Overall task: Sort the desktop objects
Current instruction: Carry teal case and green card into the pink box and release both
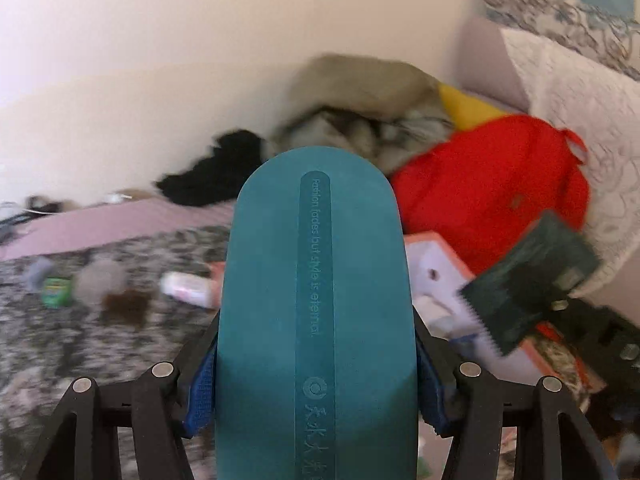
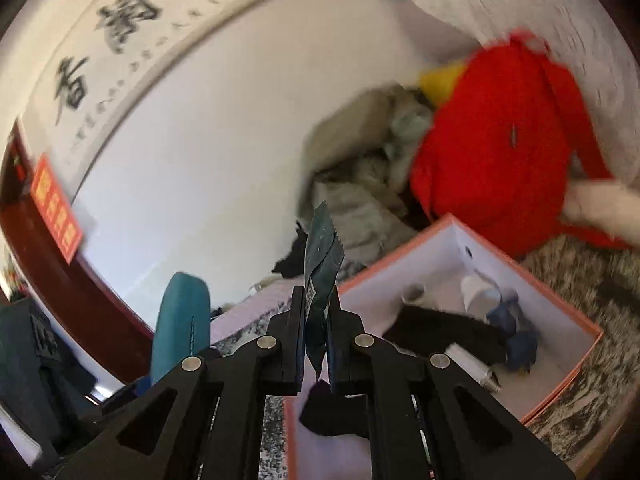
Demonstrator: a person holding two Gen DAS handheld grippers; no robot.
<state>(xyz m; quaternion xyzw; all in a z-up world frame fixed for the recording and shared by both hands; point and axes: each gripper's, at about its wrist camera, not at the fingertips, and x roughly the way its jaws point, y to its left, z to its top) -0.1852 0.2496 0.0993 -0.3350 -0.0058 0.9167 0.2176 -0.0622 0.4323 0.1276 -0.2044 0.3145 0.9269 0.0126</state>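
Teal, rounded, rubbery case (image 1: 316, 300) clamped lengthwise in the left gripper (image 1: 316, 392); dark green serrated foil sachet (image 2: 320, 280) pinched in the right gripper (image 2: 316, 344).

Both are raised over the mottled grey bedspread (image 1: 100, 340); the sachet stands upright beside the pink-edged white cardboard box (image 2: 560, 320) holding small items, near a red fabric bag (image 2: 500, 140).

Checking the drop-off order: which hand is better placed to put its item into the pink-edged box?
Right, probably. Its fingers pinch the dark foil packet nearly over the pink-edged white cardboard box; the left holds the teal oval case farther away.
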